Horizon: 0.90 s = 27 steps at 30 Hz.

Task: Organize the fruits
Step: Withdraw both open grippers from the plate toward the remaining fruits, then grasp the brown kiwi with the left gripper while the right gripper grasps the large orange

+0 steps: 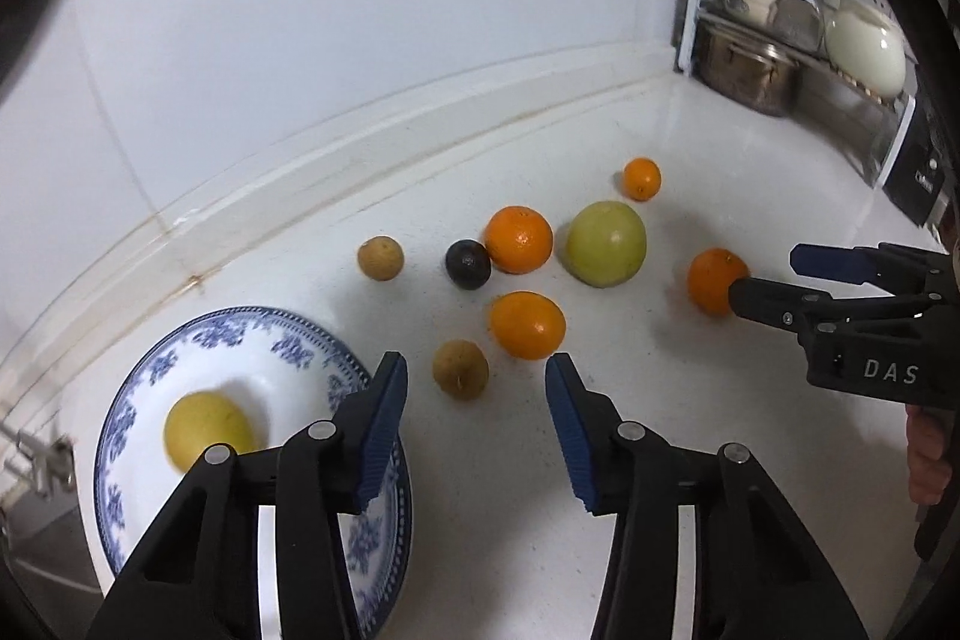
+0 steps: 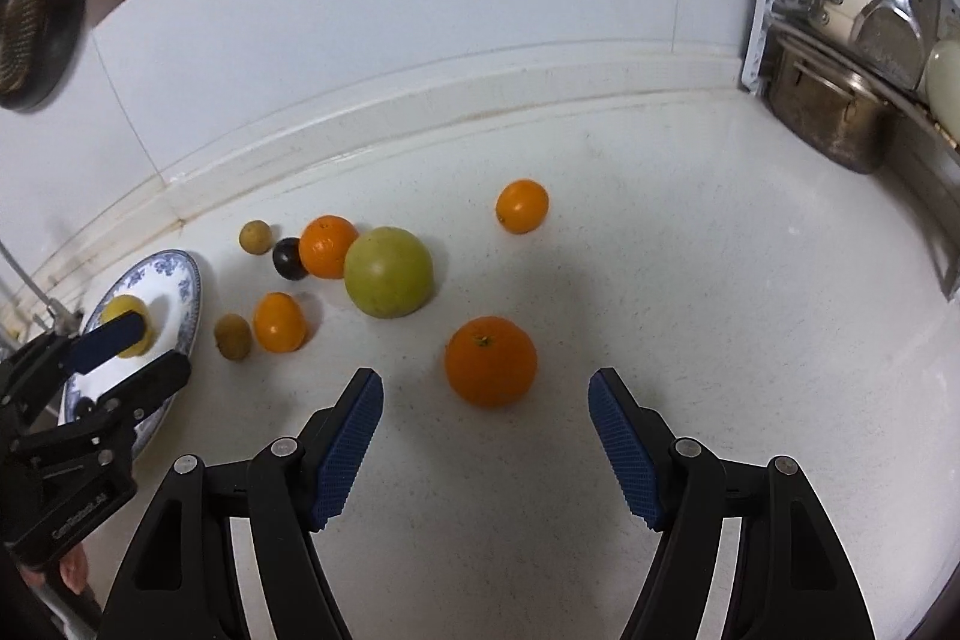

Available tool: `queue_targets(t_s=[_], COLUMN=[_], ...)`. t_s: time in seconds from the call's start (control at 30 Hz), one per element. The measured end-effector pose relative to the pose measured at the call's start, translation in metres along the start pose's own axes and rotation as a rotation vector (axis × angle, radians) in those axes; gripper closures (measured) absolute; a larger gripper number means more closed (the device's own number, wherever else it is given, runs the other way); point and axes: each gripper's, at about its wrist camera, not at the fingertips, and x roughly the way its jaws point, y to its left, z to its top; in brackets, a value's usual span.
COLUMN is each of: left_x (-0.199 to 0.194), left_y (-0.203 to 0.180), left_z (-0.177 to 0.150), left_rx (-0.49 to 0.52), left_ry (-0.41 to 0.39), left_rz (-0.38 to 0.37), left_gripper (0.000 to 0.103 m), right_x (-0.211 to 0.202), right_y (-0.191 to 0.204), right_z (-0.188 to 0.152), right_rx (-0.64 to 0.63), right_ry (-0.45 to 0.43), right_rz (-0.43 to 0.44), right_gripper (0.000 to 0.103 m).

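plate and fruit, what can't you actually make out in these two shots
- Plate, left wrist view: near rim hidden by the left gripper fingers.
- Yellow fruit, right wrist view: partly covered by a left finger; kind unclear.
- Orange, left wrist view: right side hidden by the right gripper finger.
- Dark fruit: too small to identify.

Left hand-held gripper point(image 1: 476, 370) open above counter point(image 1: 600, 460); yellow fruit point(image 1: 207, 427) on plate point(image 1: 264, 340).

The white countertop point(image 2: 690, 280) carries loose fruit ahead of the right gripper point(image 2: 486, 436): an orange point(image 2: 490, 361) nearest, a green apple point(image 2: 388, 272) beyond, possibly longans leftward, beside a blue-patterned plate point(image 2: 180, 292).
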Motion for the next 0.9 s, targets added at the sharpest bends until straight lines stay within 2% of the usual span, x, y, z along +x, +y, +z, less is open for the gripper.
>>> queue_targets(t_s=[0.27,0.5,0.7,0.9], left_x=[0.026,0.038,0.052,0.058], left_y=[-0.001,-0.001,-0.002,0.000], left_z=[0.009,0.012,0.015,0.016], left_rx=[0.055,0.073,0.076,0.065], left_ry=[0.090,0.123,0.161,0.166], left_rz=[-0.018,-0.005,0.011,0.015], left_gripper=[0.070,0.072,0.073,0.076], right_x=[0.019,0.026,0.032,0.040], right_y=[-0.008,-0.009,-0.008,-0.007], right_z=[0.004,0.006,0.009,0.011], right_rx=[0.033,0.028,0.021,0.013], right_ry=[0.063,0.073,0.091,0.107], right_rz=[0.001,-0.001,0.021,0.034], right_gripper=[0.031,0.032,0.039,0.054])
